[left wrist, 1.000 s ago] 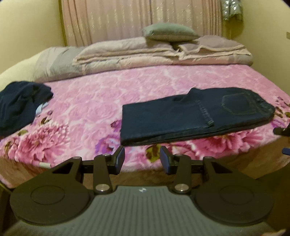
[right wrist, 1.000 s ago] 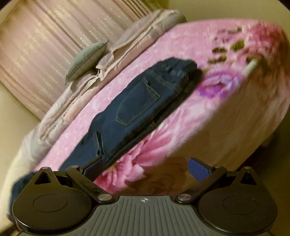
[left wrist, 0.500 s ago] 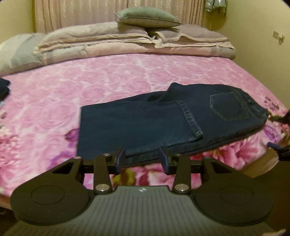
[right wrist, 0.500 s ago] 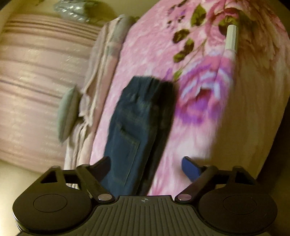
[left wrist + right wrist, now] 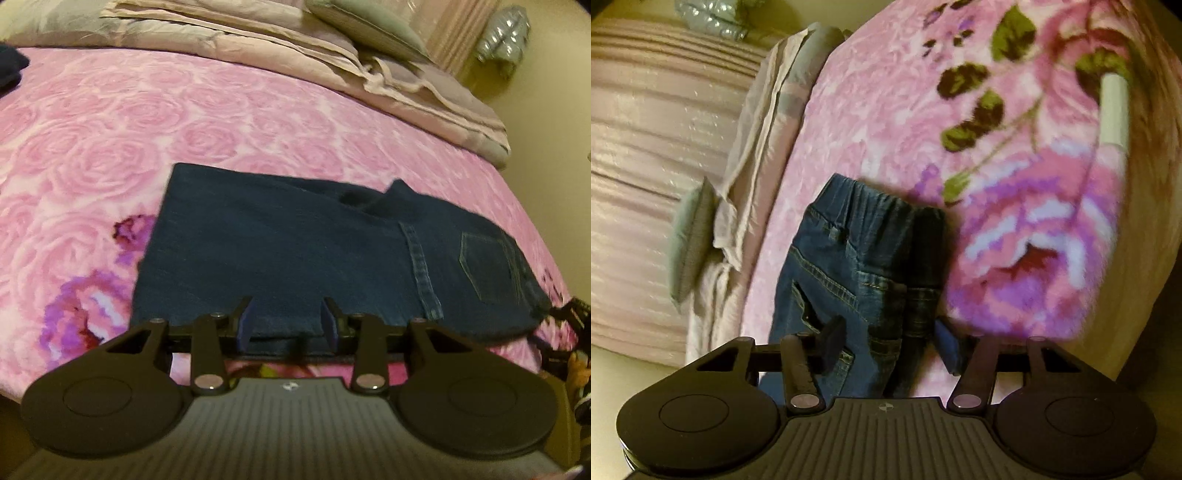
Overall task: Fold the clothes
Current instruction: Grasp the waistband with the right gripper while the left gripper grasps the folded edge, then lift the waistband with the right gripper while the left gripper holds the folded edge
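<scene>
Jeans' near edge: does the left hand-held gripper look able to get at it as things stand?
Probably yes. The left hand-held gripper is open, its fingers astride the near edge of the jeans, which lie flat on the bed. Nothing sits between them; whether the pads touch the denim is unclear.

Jeans: dark denim, matt, stitched seams. Bed cover: plush pink fleece, embossed roses. Left gripper: matt black plastic, fingers padded, perhaps rubber.

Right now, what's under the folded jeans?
The jeans lie flat on the pink floral blanket, which shows on all sides of them. The patch directly beneath is covered, so anything there cannot be seen. Both the left gripper and the right gripper are open at their edge.
</scene>
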The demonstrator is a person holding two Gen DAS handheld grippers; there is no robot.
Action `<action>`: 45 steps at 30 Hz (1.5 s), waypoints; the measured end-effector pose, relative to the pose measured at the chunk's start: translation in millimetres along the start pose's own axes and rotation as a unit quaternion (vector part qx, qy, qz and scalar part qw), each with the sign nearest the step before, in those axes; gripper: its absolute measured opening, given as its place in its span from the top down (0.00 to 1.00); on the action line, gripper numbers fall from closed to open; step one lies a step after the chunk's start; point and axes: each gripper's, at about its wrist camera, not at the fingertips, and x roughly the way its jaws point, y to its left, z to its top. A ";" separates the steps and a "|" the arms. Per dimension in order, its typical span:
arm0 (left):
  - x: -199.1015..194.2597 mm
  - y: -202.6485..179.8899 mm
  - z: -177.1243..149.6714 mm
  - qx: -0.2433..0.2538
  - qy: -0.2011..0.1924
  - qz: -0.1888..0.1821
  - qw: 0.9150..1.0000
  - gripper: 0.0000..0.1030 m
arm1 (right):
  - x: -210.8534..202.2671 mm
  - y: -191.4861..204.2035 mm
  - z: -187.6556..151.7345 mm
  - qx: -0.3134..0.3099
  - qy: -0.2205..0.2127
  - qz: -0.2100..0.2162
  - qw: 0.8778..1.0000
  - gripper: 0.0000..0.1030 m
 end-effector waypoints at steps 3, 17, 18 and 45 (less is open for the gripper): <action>-2.5 8.5 1.4 -0.015 -0.005 0.000 1.000 0.68 | 8.0 -5.0 -1.2 0.007 0.001 0.000 1.000 0.46; -8.9 45.9 -0.9 -0.110 -0.021 -0.025 0.993 0.69 | 16.8 0.0 -15.2 -0.054 -0.053 0.003 0.997 0.75; -9.8 49.0 -0.9 -0.115 -0.023 -0.024 0.993 0.69 | 17.2 3.9 -16.8 -0.069 -0.056 -0.006 0.996 0.76; -42.1 125.4 -20.1 -0.214 -0.056 -0.005 0.975 0.71 | 34.8 126.9 -402.8 -0.891 -0.067 0.059 0.445 0.04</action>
